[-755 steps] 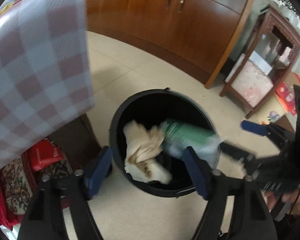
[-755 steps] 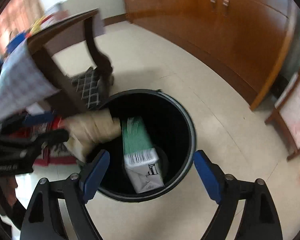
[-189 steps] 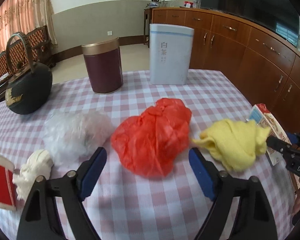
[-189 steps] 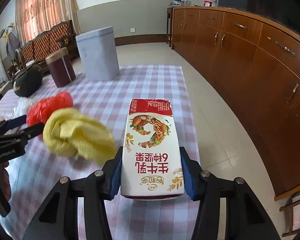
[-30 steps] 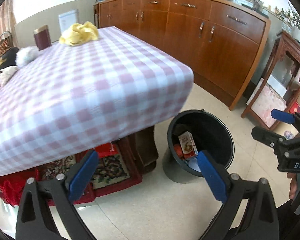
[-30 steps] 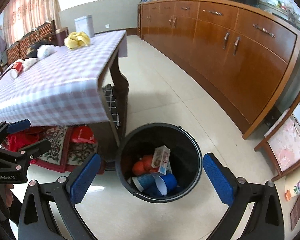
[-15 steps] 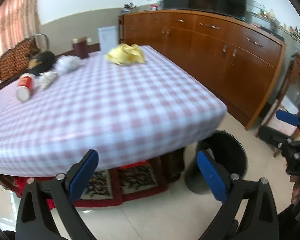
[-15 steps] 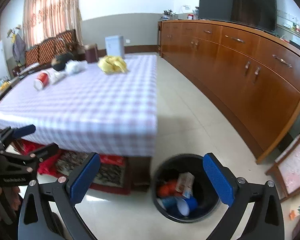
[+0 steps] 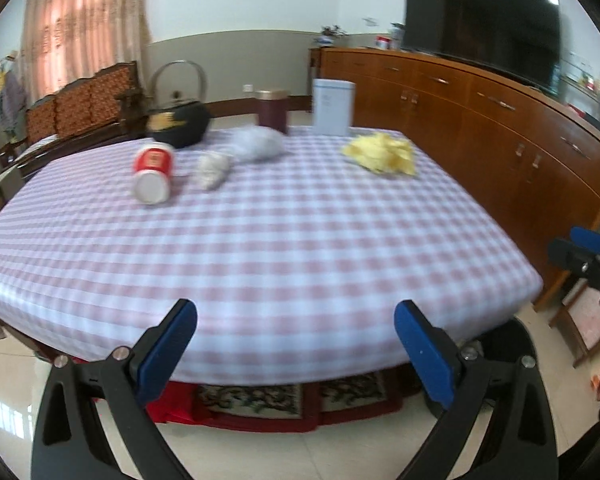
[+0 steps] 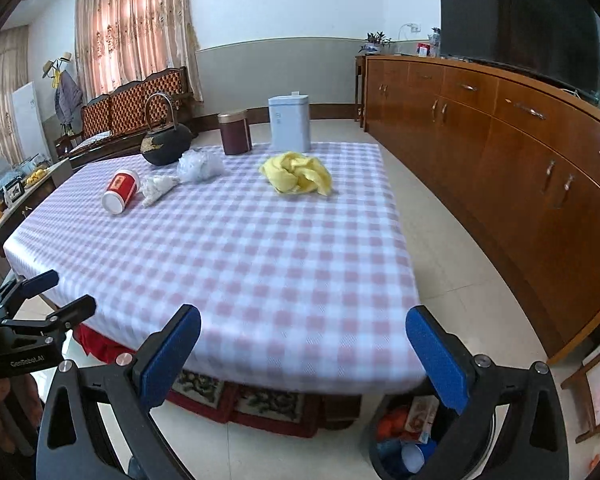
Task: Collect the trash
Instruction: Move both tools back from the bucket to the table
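Note:
On the checked table (image 10: 260, 248) lie a yellow crumpled cloth (image 10: 296, 178) (image 9: 380, 154), a red paper cup (image 10: 120, 191) (image 9: 153, 172) on its side, a small white wad (image 10: 156, 188) (image 9: 213, 167) and a clear plastic bag (image 10: 200, 166) (image 9: 260, 145). The black trash bin (image 10: 404, 436) stands on the floor at the table's near right corner, holding a carton, a red bag and blue cups. My left gripper (image 9: 296, 346) and right gripper (image 10: 302, 356) are both open and empty, held before the table's near edge.
A black kettle (image 10: 165, 142), a maroon tin (image 10: 235, 132) and a white box (image 10: 289, 123) stand at the table's far side. A long wooden sideboard (image 10: 520, 168) runs along the right. Red rugs and bags lie under the table.
Both grippers have risen and tilted up from over the bin to face the tabletop. The bin has dropped to the bottom right of the views.

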Tool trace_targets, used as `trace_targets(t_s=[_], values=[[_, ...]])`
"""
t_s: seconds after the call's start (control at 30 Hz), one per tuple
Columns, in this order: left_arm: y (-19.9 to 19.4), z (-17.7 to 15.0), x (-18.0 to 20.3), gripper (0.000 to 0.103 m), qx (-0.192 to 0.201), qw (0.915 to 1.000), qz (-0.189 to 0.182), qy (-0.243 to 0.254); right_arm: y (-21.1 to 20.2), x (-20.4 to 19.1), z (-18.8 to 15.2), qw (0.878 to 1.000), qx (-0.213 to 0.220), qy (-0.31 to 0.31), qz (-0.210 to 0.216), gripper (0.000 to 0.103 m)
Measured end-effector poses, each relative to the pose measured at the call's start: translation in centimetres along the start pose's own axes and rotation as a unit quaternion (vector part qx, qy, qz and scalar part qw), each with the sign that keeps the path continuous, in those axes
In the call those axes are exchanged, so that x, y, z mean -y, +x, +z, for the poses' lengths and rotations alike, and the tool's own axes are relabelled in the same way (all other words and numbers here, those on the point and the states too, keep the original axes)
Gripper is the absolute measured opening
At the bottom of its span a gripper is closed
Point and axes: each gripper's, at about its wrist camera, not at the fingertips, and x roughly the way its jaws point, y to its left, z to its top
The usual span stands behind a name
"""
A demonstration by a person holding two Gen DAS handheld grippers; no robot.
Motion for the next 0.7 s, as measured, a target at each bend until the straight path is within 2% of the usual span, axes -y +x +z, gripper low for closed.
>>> trace_targets(t_s=[0.23,0.33,0.53,0.6,0.7], values=[[1.2,2.0,-5.1,0.099,0.008,0.9991,0.034,-0.022,3.8,-3.3,3.8,1.0,0.011,-0.02,0.01,0.103],[2.4,3.0,-6.4,0.094,0.008,0.9992,0.029,-0.025,5.6,-3.6,5.3,1.0,0.011,-0.02,0.001,0.103],[6.1,6.1,-6.8,0.087,0.002,0.9997,0.018,-0.015,9.7,-2.8,8.2,1.0,-0.001,-0.016,-0.005,0.103],[7.6,7.1,-6.6,0.081,-0.006,0.9998,0.015,-0.008,11.5,-2.7,9.1,1.0,-0.009,-0.021,-0.008,0.103],[10.5,9.0,-6.6,0.078,-0.022,0.9997,0.014,-0.003,14.2,-2.4,10.4,0.999,-0.02,-0.026,-0.013,0.102]])
